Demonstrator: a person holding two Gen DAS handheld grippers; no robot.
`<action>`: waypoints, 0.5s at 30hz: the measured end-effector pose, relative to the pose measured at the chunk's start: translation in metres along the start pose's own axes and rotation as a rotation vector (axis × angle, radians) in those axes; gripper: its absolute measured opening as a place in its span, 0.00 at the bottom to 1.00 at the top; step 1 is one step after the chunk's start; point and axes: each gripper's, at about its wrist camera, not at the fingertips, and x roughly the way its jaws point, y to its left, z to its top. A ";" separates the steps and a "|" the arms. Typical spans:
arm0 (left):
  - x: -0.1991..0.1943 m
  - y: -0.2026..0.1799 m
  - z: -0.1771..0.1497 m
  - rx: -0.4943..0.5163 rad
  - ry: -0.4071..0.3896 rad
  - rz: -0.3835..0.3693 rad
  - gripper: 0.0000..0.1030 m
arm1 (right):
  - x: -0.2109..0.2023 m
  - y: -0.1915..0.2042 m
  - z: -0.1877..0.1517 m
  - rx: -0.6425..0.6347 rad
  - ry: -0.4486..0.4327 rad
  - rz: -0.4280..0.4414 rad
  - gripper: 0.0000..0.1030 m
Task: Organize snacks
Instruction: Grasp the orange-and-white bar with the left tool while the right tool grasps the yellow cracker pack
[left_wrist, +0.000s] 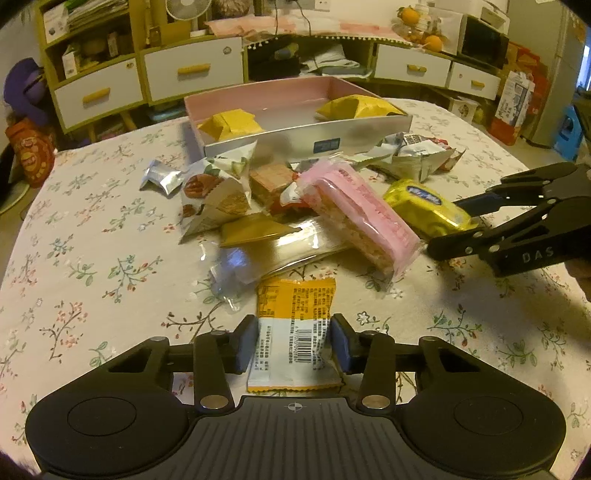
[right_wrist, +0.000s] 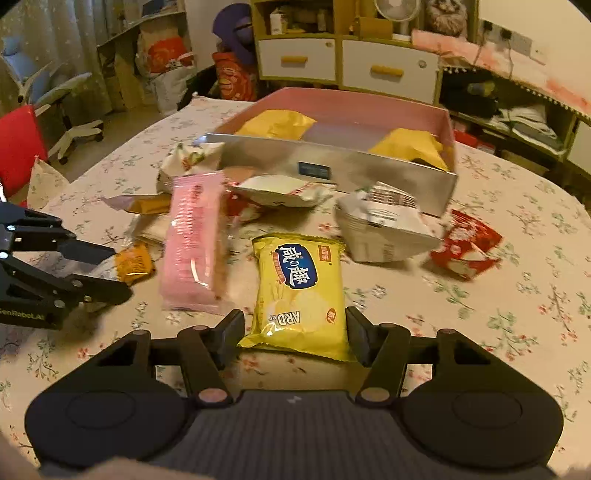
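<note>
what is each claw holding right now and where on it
Left claw grips the orange-white packet across its middle; right claw pinches the yellow packet by its near end.

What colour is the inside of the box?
Pink inside the box, silver outside. It shows best in the right wrist view.

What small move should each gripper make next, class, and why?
Probably lift both packets toward the box. The left gripper has its pads on the orange packet; the right gripper straddles the yellow packet, its pads at the packet's sides. The box already holds two yellow packets, with room between them.
</note>
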 end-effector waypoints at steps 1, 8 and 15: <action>0.000 0.000 0.000 0.000 0.002 0.003 0.39 | 0.000 -0.001 0.001 0.002 0.008 -0.004 0.53; -0.001 0.001 0.000 0.004 0.012 0.010 0.39 | 0.001 -0.001 0.002 -0.021 0.053 -0.034 0.55; 0.000 -0.002 0.001 0.018 0.011 0.022 0.41 | 0.006 0.001 0.003 -0.004 0.042 -0.034 0.64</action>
